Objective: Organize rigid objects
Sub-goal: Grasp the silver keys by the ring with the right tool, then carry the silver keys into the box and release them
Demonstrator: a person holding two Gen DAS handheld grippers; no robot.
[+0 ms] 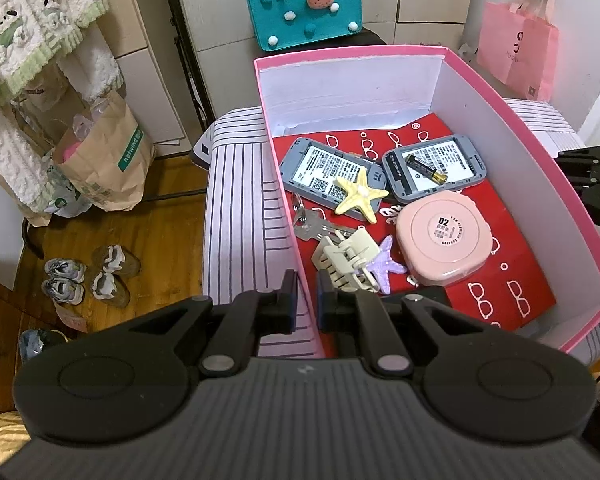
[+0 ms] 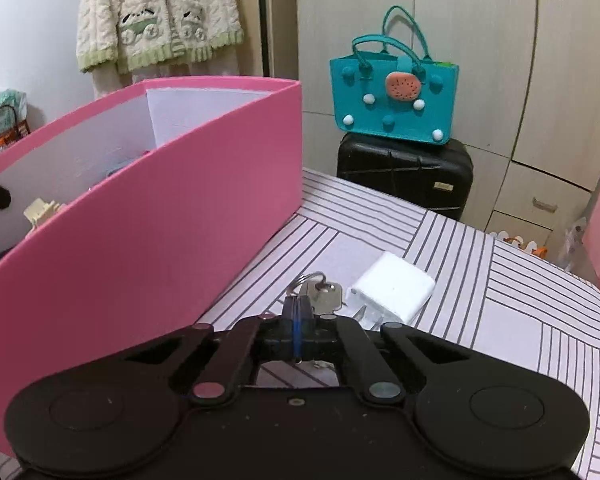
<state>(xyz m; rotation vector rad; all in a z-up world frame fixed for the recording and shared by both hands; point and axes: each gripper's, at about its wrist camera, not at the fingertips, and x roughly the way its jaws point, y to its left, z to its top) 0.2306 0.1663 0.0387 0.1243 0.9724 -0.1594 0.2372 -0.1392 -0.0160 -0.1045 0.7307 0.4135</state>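
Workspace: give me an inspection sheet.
Surface: striped cloth under everything.
Job's things: pink box holds two grey devices, battery, yellow starfish, purple starfish, hair clip, pink case, keys; outside it lie a second key and white charger.
Clutter: nothing seen.
Grippers: left gripper straddles the box wall, slightly open; right gripper shut by the key.
Cables: nothing seen.
Surroundings: teal bag, suitcase.

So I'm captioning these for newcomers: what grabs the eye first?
The big pink cardboard box on the striped tabletop, cluttered with a yellow starfish, a round pink case and two grey devices. Outside it, the right gripper is shut on a silver key beside a white charger.
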